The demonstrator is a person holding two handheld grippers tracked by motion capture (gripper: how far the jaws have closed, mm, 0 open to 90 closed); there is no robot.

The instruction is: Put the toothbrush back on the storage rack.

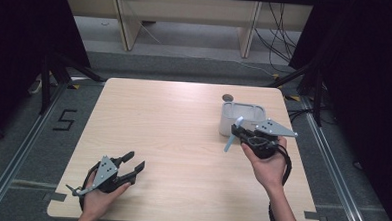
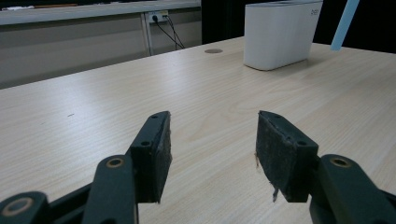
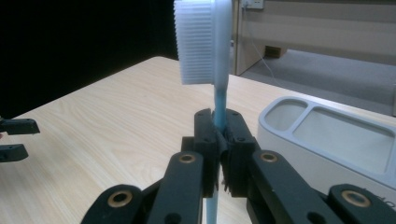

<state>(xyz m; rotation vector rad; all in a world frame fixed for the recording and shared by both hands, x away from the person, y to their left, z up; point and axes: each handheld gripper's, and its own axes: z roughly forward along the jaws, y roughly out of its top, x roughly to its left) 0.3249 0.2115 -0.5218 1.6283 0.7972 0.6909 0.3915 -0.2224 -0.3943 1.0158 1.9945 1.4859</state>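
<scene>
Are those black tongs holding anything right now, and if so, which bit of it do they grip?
The right tongs are shut on a blue toothbrush, pinching its thin handle just below the white bristle head. The left tongs stand open with nothing between them.

Pale wooden table [image 1: 182,140] lay bare across middle and left; white plastic compartmented holder [image 1: 241,118] blocked far right, just beside right gripper [image 1: 239,130].

A wooden table [image 1: 182,140] stands on grey floor [image 1: 27,148], with a taped numeral [image 1: 65,120] beside it.
</scene>
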